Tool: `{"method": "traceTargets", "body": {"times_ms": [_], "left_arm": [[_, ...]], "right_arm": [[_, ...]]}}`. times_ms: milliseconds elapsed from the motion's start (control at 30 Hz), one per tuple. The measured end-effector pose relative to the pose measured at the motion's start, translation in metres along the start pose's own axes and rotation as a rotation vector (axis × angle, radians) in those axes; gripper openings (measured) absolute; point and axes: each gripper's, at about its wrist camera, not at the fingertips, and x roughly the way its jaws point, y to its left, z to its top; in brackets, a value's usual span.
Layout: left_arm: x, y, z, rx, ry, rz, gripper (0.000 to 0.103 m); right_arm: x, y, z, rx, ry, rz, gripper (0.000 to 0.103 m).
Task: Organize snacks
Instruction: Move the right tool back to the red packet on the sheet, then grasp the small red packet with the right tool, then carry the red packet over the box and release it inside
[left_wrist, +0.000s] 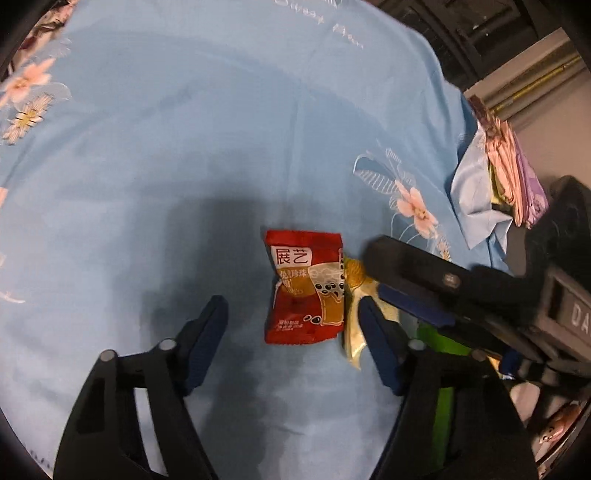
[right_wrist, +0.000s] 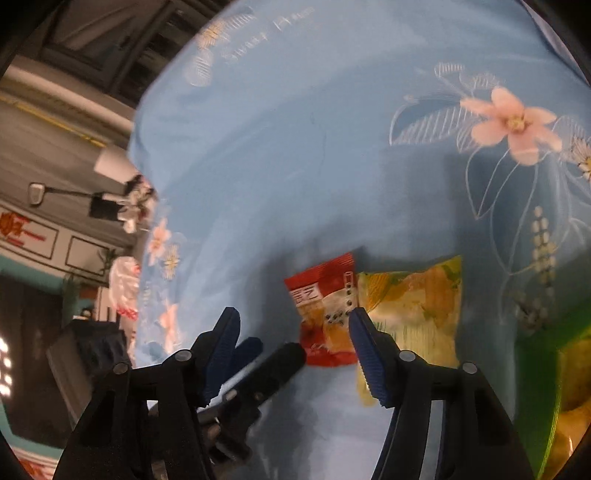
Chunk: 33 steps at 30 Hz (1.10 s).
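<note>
A red snack packet (left_wrist: 304, 288) lies flat on the light blue flowered cloth (left_wrist: 221, 147). My left gripper (left_wrist: 291, 306) is open and hangs over the packet, which shows in the gap between the fingers, touching neither pad. A yellow packet (left_wrist: 354, 325) lies against its right side, partly hidden by my left gripper's right finger. My right gripper (left_wrist: 375, 275) reaches in from the right over the yellow packet. In the right wrist view my right gripper (right_wrist: 293, 315) is open, its right fingertip over the seam between the red packet (right_wrist: 325, 314) and the yellow packet (right_wrist: 413, 306). The left gripper (right_wrist: 273, 350) shows low, left of the red packet.
A green bag (right_wrist: 546, 369) with yellow contents sits at the right edge, also seen as a green strip (left_wrist: 443, 339). Folded cloths (left_wrist: 506, 177) hang at the table's right side. The cloth's far edge (right_wrist: 147, 155) drops off to a room with shelving.
</note>
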Motion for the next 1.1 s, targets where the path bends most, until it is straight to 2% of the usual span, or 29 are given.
{"method": "traceTargets", "body": {"times_ms": [133,200,267,333,400,500,567,767,967,1100], "left_arm": [[0.015,0.003,0.001,-0.014,0.023,-0.033,0.059],[0.015,0.0,0.001,0.011,0.0,-0.034,0.056],[0.021,-0.004,0.001,0.03,0.012,-0.039,0.044],[0.024,-0.006,0.0,0.051,0.001,-0.009,0.037],[0.023,-0.006,-0.001,0.067,-0.008,-0.006,0.033],[0.021,-0.008,-0.003,0.083,-0.017,0.004,0.031],[0.016,-0.013,-0.006,0.107,-0.026,0.025,0.03],[-0.029,-0.039,-0.021,0.172,-0.096,0.01,0.03],[-0.084,-0.089,-0.052,0.269,-0.159,-0.036,0.029],[-0.108,-0.13,-0.082,0.365,-0.178,-0.087,0.029]], "right_arm": [[0.019,-0.007,0.003,0.01,0.031,-0.061,0.061],[0.026,-0.011,0.003,0.014,0.042,-0.049,0.059],[0.031,-0.013,0.005,0.019,0.055,-0.027,0.058],[0.035,-0.015,0.004,0.029,0.068,-0.016,0.057],[0.039,-0.013,0.002,0.009,0.061,-0.058,0.042],[0.037,-0.013,-0.001,0.014,0.055,-0.043,0.035],[0.031,-0.014,-0.006,0.019,0.048,-0.029,0.034],[-0.017,0.001,-0.023,-0.014,-0.028,0.008,0.034],[-0.094,0.015,-0.056,-0.033,-0.146,0.004,0.034],[-0.149,0.009,-0.085,-0.012,-0.251,-0.01,0.034]]}}
